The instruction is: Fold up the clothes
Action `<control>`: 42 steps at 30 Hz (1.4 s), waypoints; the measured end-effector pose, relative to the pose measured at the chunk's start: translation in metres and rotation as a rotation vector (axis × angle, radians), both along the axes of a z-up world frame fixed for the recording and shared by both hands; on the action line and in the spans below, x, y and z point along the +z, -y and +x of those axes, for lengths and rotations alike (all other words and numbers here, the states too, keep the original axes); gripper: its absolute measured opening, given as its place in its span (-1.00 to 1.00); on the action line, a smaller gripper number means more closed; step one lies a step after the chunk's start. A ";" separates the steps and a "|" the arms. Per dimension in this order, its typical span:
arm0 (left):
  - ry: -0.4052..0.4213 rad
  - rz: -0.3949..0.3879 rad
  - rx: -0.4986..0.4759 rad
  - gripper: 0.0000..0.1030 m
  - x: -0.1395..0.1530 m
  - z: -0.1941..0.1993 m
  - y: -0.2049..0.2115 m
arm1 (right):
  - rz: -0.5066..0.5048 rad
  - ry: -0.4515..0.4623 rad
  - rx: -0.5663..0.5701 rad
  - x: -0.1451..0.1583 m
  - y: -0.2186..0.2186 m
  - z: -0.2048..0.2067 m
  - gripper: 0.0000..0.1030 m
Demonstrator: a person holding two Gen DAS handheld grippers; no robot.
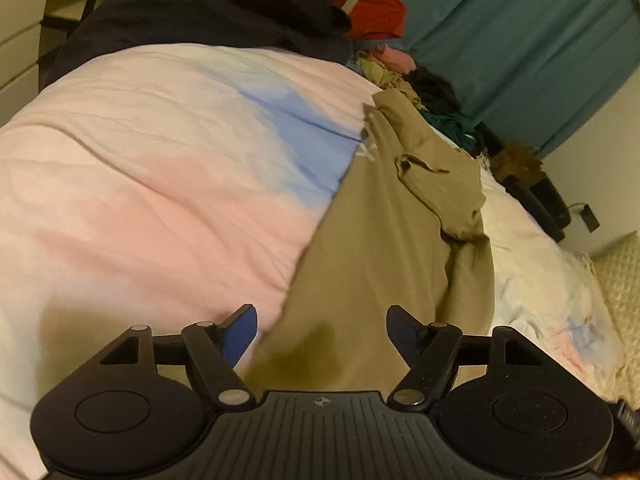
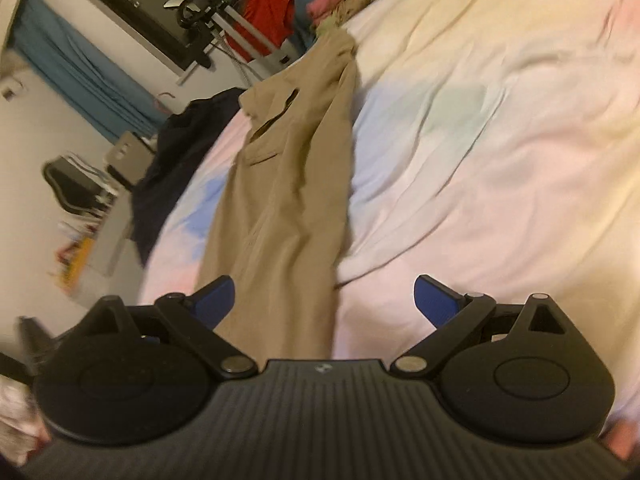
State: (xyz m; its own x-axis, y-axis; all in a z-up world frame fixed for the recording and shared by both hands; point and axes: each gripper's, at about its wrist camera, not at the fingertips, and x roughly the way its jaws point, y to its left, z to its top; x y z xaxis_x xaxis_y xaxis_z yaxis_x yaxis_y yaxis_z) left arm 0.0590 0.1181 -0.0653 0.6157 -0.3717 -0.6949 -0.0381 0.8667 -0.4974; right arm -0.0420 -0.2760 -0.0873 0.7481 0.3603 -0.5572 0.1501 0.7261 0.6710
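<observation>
A pair of tan trousers (image 1: 380,240) lies stretched lengthwise on the pastel pink, blue and white duvet (image 1: 160,160), waistband and pockets at the far end. My left gripper (image 1: 322,330) is open, hovering over the near leg end, with cloth between and below its blue pads. In the right wrist view the same trousers (image 2: 288,184) run away from me across the duvet (image 2: 500,140). My right gripper (image 2: 324,300) is open above the near leg end, holding nothing.
A dark garment (image 1: 208,8) and a red one (image 1: 376,12) lie at the bed's far end beside a heap of mixed clothes (image 1: 420,84). Teal curtains (image 1: 520,40) hang behind. A cream pillow (image 1: 620,272) is at right. A dark cloth (image 2: 176,152) drapes the bed's left edge.
</observation>
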 end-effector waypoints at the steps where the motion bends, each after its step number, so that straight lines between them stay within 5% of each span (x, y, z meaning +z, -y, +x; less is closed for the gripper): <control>1: -0.011 -0.009 -0.006 0.43 -0.002 0.005 -0.004 | 0.020 -0.005 0.008 -0.002 -0.002 0.001 0.89; 5: -0.079 -0.026 -0.081 0.38 -0.019 0.010 0.000 | 0.137 -0.107 0.029 -0.022 -0.009 0.011 0.44; 13: -0.134 0.013 -0.069 0.32 -0.035 0.008 0.000 | 0.205 -0.268 0.136 -0.052 -0.045 0.027 0.43; 22: -0.224 -0.099 -0.068 0.15 -0.042 0.014 -0.020 | 0.240 -0.312 0.241 -0.053 -0.068 0.022 0.38; 27: -0.301 -0.159 -0.208 0.02 -0.047 0.018 -0.014 | 0.214 -0.364 0.304 -0.055 -0.083 0.021 0.19; 29: -0.323 -0.190 -0.261 -0.17 -0.046 0.015 -0.012 | 0.224 -0.371 0.291 -0.056 -0.084 0.022 -0.15; 31: -0.328 -0.228 -0.303 -0.22 -0.044 0.008 -0.011 | 0.260 -0.363 0.248 -0.056 -0.079 0.023 -0.25; 33: -0.337 -0.260 -0.329 -0.28 -0.046 0.002 -0.008 | 0.310 -0.351 0.210 -0.055 -0.078 0.021 -0.25; 36: -0.366 -0.257 -0.348 -0.28 -0.054 -0.002 -0.002 | 0.249 -0.363 0.156 -0.052 -0.082 0.018 -0.26; 42: -0.384 -0.245 -0.276 -0.25 -0.063 0.001 -0.007 | 0.237 -0.385 0.047 -0.051 -0.083 0.013 -0.26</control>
